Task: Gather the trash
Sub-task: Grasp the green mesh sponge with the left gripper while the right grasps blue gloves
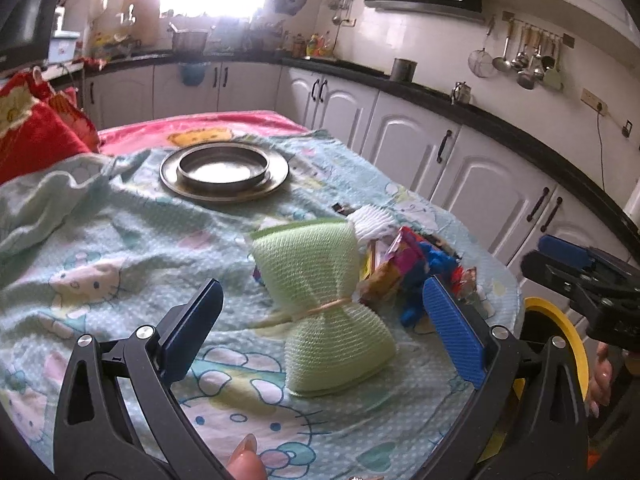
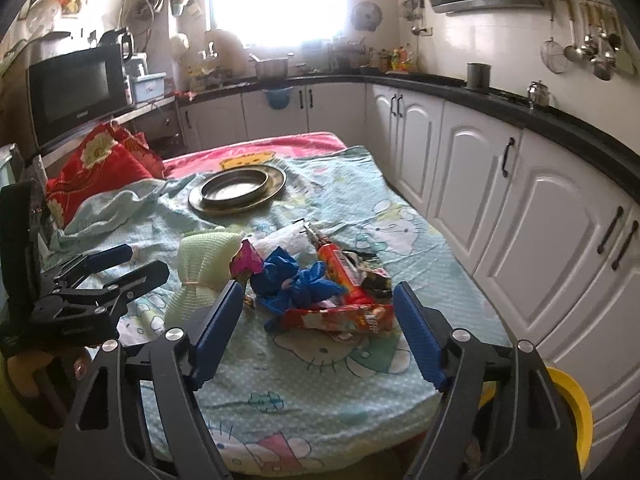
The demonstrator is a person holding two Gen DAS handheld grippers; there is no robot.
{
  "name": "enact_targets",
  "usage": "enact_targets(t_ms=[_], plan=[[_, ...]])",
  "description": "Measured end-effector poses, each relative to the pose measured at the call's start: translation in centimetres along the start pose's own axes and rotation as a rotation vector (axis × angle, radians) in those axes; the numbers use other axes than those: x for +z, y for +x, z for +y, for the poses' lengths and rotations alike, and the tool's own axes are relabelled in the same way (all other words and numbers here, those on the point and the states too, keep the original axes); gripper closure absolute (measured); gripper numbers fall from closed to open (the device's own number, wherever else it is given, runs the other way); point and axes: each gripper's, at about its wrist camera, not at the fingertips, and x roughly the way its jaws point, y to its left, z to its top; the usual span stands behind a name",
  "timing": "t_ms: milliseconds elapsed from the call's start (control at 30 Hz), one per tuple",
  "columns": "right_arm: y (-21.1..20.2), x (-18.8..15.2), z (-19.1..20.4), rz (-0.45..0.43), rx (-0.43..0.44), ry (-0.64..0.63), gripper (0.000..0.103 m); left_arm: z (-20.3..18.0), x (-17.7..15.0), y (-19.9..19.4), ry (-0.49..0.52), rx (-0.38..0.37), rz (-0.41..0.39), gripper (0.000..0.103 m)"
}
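Observation:
A pile of trash lies on a table covered with a Hello Kitty cloth: a pale green mesh scrubber tied in the middle, a crumpled blue bag, a red snack wrapper, an orange tube and white plastic. My left gripper is open, its blue pads on either side of the green scrubber, not touching. My right gripper is open just in front of the red wrapper and blue bag. The left gripper also shows in the right wrist view.
A metal plate with a bowl stands at the far middle of the table. A red cushion lies at the far left. A yellow-rimmed bin stands below the table's right corner. White cabinets run along the right.

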Motion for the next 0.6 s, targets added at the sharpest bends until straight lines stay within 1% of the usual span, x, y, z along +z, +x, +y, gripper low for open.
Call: enact_targets(t_ms=[100,300,400,467,533,600], plan=[[1.8,0.3,0.1,0.031,0.014,-0.009,0.035,0.3,-0.3,0.6,-0.011,0.000,0.020,0.011],[4.9,0.7,0.1,0.084,0.024,-0.021,0.046,0.6,-0.7,1.9,-0.038,-0.009,0.053,0.011],[6.4,0.8,0.2,0.106,0.027,-0.030,0.054,0.6,-0.9,2.7,-0.056,-0.022,0.079,0.011],[7.4,0.9,0.3,0.121,0.034,-0.043,0.061,0.5,-1.1,3.2,-0.068,-0.027,0.096,0.011],[8.2,0.9,0.4,0.137,0.036,-0.049,0.065,0.5,-1.2,3.7,-0.079,-0.031,0.113,0.011],[8.9,0.8,0.4,0.151,0.040,-0.051,0.072,0.4,-1.3,4.1,-0.085,-0.031,0.125,0.011]])
